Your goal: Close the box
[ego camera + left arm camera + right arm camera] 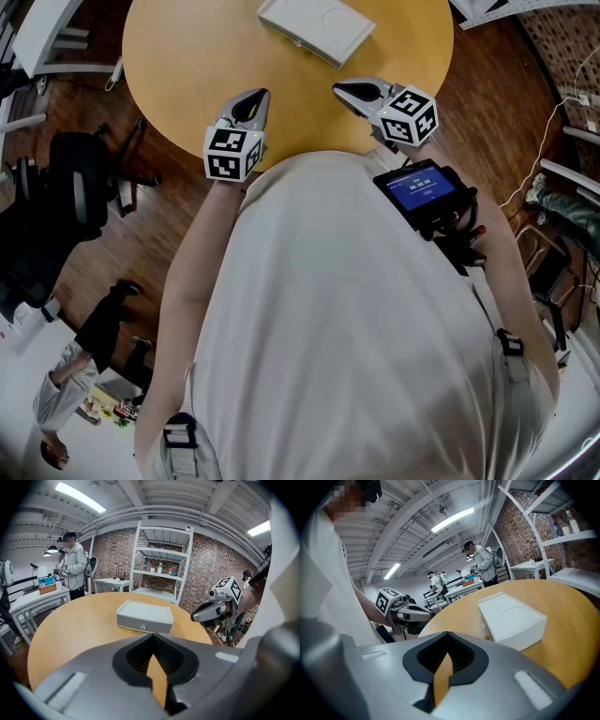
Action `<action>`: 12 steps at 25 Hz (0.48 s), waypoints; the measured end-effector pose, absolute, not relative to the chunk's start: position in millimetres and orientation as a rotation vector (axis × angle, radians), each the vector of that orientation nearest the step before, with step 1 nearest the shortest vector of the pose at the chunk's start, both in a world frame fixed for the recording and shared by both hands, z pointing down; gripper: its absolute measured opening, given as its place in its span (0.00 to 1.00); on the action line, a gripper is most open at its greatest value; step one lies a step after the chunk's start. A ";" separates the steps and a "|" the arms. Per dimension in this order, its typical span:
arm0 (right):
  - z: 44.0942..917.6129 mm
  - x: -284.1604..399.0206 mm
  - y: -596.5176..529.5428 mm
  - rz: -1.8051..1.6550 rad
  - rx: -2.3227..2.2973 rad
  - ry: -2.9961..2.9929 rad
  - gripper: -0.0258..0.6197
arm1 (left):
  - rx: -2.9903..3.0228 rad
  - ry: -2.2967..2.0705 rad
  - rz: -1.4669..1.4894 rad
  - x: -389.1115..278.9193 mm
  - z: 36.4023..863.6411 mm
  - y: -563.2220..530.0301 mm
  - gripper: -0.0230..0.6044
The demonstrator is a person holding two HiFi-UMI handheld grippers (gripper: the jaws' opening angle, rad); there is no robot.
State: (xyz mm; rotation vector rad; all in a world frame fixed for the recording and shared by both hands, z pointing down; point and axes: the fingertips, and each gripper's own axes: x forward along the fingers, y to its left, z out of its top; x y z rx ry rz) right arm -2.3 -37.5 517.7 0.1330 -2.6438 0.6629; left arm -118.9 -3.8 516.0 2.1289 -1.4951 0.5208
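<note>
Head view: both grippers held low over the near rim of the round table (178,56), left gripper (255,101) and right gripper (349,92) side by side and aimed at the box (316,28), well apart from it and touching nothing (a waiting stance, most likely, with the reach not yet made). Box flat on the far part of the tabletop, turned at a slant to the near rim, within the sweep of either arm by the look of it. Smooth honey-coloured wood for the table, round-edged; white, matt, seemingly hard plastic for the box, low and rectangular with softened corners. Left gripper view: grey moulded jaws clenched together, ribbed black pads (166,653) meeting, nothing between them, only a sliver of tabletop showing past the tips. Beyond them the box again, front wall facing, a small round button (142,627) at its middle, lid (145,609) lying level on the base with a thin seam along the front; judged down already, though whether latched cannot be told. Right gripper off to the right near the table's rim, marker cube (229,588) on top. Right gripper view: much the same picture mirrored, jaws pressed shut and empty. Box ahead and to the right, top shown here, two shallow curved recesses pressed into the lid, a small catch (483,626) on the near side wall. Next need, at a guess: a press down on that flat lid, blunt closed tips suiting a push better than a pinch.
</note>
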 end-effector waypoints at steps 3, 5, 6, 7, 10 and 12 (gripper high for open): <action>517.6 -3.1 -37.1 0.658 0.129 -2.641 0.04 | 2.133 -1.500 0.516 -120.0 513.8 -4.8 0.04; 517.4 -3.1 -37.4 0.656 0.128 -2.639 0.04 | 2.137 -1.502 0.513 -119.7 511.9 -6.1 0.04; 517.3 -3.0 -37.5 0.654 0.128 -2.639 0.04 | 2.139 -1.502 0.511 -119.3 511.4 -6.6 0.04; 517.0 -3.0 -37.7 0.653 0.128 -2.639 0.04 | 2.140 -1.503 0.509 -119.0 511.0 -7.0 0.04; 515.1 -4.2 -38.4 0.650 0.129 -2.641 0.04 | 2.141 -1.502 0.509 -119.6 510.2 -7.6 0.04; 514.8 -4.7 -38.3 0.650 0.127 -2.641 0.04 | 2.139 -1.503 0.510 -120.5 510.6 -7.4 0.04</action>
